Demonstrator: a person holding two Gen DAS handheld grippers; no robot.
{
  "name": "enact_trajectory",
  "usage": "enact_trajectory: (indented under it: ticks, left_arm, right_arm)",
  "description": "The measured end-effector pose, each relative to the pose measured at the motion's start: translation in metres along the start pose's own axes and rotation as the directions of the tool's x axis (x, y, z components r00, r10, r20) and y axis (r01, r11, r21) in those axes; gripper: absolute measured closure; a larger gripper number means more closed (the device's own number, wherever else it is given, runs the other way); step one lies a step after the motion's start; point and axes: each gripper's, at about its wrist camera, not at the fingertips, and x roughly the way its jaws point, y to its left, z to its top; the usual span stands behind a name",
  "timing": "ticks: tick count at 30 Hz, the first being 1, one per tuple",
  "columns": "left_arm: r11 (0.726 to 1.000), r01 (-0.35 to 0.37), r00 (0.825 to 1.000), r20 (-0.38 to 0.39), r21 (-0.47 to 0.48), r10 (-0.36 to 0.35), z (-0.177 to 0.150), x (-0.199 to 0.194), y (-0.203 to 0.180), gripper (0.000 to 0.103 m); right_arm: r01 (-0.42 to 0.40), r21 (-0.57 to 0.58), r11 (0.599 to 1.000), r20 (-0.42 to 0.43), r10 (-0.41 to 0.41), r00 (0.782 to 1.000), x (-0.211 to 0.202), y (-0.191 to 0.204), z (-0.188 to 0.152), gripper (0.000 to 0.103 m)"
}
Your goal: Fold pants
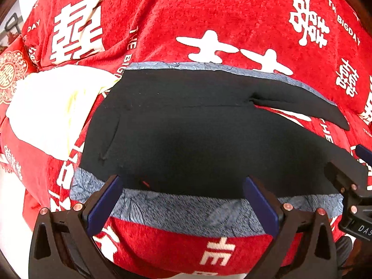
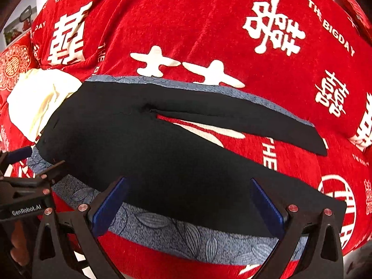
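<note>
Black pants (image 1: 186, 127) with a blue-grey patterned side band (image 1: 176, 211) lie flat on a red blanket, waist to the left, two legs spread to the right. They also show in the right wrist view (image 2: 162, 153). My left gripper (image 1: 183, 200) is open, just above the near edge by the waist. My right gripper (image 2: 188, 202) is open, over the near leg's edge. The right gripper also appears at the right edge of the left wrist view (image 1: 348, 181), and the left gripper at the left edge of the right wrist view (image 2: 30, 181).
A red blanket with white characters (image 1: 186, 11) covers the whole surface. A cream-white cloth (image 1: 46, 107) lies bunched to the left of the waist, also in the right wrist view (image 2: 39, 102). A red patterned cushion (image 1: 9, 74) sits at the far left.
</note>
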Motion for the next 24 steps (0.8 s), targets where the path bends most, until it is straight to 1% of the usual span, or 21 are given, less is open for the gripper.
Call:
enact_trajectory:
  ticks: [11, 18, 24]
  left_arm:
    - [1.0, -0.011, 1.0, -0.016, 0.002, 0.011, 0.027, 0.027, 0.015, 0.0]
    - [1.0, -0.002, 0.999, -0.042, 0.012, 0.003, 0.056, 0.053, 0.024, 0.0]
    - [0.999, 0.014, 0.999, -0.053, 0.031, -0.012, 0.088, 0.077, 0.031, 0.0]
  right_arm:
    - [-0.006, -0.065, 0.998, -0.023, 0.005, 1.0, 0.026, 0.014, 0.031, 0.0]
    - [-0.06, -0.139, 0.989, -0.032, 0.056, 0.998, 0.057, 0.016, 0.064, 0.0]
    - [-0.131, -0.23, 0.964, -0.046, 0.123, 0.991, 0.087, 0.014, 0.103, 0.0]
